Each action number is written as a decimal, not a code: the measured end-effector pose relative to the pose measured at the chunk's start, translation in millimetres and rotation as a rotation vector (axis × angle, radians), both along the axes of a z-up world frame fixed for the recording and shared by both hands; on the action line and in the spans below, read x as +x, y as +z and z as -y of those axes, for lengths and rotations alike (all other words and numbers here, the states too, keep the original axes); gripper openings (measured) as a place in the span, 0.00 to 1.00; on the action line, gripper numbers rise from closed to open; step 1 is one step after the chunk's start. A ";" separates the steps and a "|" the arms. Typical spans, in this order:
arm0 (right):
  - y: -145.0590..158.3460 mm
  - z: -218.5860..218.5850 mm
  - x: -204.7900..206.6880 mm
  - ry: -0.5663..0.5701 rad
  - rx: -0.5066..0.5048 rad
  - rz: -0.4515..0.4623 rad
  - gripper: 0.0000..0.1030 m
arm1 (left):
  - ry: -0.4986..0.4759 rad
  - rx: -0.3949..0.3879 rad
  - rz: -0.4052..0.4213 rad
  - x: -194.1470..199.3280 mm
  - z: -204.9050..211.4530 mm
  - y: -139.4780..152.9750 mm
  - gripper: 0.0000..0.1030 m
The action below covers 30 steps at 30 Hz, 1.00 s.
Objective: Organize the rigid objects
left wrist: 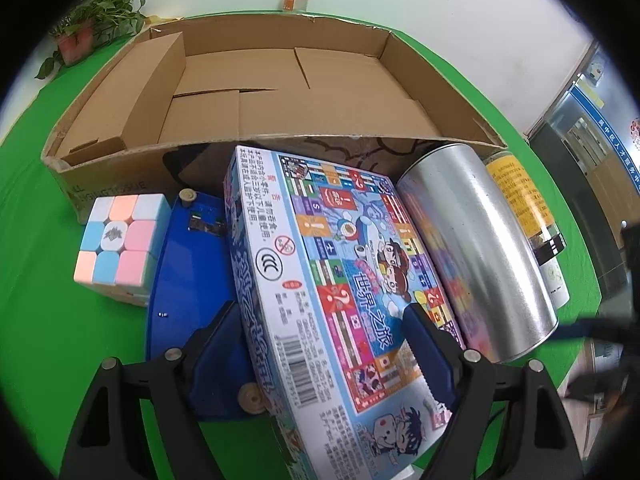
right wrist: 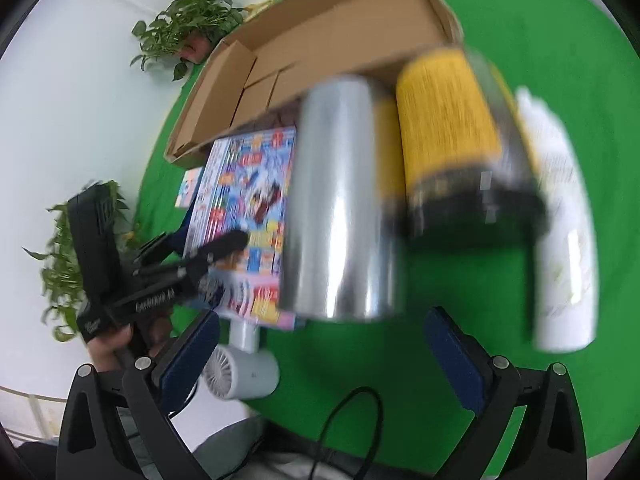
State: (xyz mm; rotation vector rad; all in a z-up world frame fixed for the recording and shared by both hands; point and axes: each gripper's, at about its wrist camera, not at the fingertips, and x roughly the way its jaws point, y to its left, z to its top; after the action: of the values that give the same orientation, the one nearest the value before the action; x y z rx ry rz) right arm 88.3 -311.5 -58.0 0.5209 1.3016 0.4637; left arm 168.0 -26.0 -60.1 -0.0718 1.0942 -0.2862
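Left gripper (left wrist: 320, 344) straddles board-game box (left wrist: 320, 280), pads not clearly clamped; box's long axis runs ahead toward carton (left wrist: 280, 80). Right gripper (right wrist: 320, 356) open, empty, farther.

surface (left wrist: 48, 340): showing plain bright green
cardboard box (left wrist: 280, 80): showing plain brown
game box (left wrist: 320, 280): showing pale blue with multicoloured cartoon squares
cube (left wrist: 120, 240): showing pastel pink, blue, white
can (left wrist: 480, 248): gleaming silver
jar (left wrist: 520, 196): showing yellow label, black band
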 end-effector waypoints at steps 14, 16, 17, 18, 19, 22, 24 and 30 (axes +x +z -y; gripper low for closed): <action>-49.7 -56.6 10.0 -0.013 0.161 -0.005 0.67 | -0.040 -0.037 0.027 -8.7 -7.1 1.9 0.69; -53.3 -60.9 16.3 -0.026 0.146 -0.006 0.62 | -0.038 -0.039 0.031 -8.8 -7.1 2.1 0.66; -54.4 -63.1 17.9 -0.030 0.129 0.001 0.59 | -0.038 -0.035 0.036 -10.2 -6.9 2.5 0.66; -54.8 -66.8 18.5 -0.028 0.111 0.009 0.58 | -0.034 -0.036 0.042 -12.4 -7.6 2.9 0.64; -54.1 -70.1 18.3 -0.024 0.105 0.016 0.57 | -0.032 -0.035 0.044 -15.0 -9.6 3.3 0.63; -46.8 -86.9 14.0 0.022 0.073 0.042 0.57 | -0.023 -0.025 0.058 -27.3 -13.7 7.9 0.61; -43.8 -99.0 9.9 0.058 0.084 0.041 0.57 | -0.009 -0.019 0.072 -39.0 -18.9 11.6 0.61; -38.0 -124.5 5.6 0.130 0.085 0.052 0.57 | 0.093 -0.067 0.072 -73.2 -41.5 14.8 0.57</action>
State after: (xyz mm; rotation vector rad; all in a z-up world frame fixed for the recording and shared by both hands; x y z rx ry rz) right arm 93.9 -187.0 -96.0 0.4935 1.2745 0.6391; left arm 94.8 15.5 -45.3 -0.1707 1.0069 -0.2397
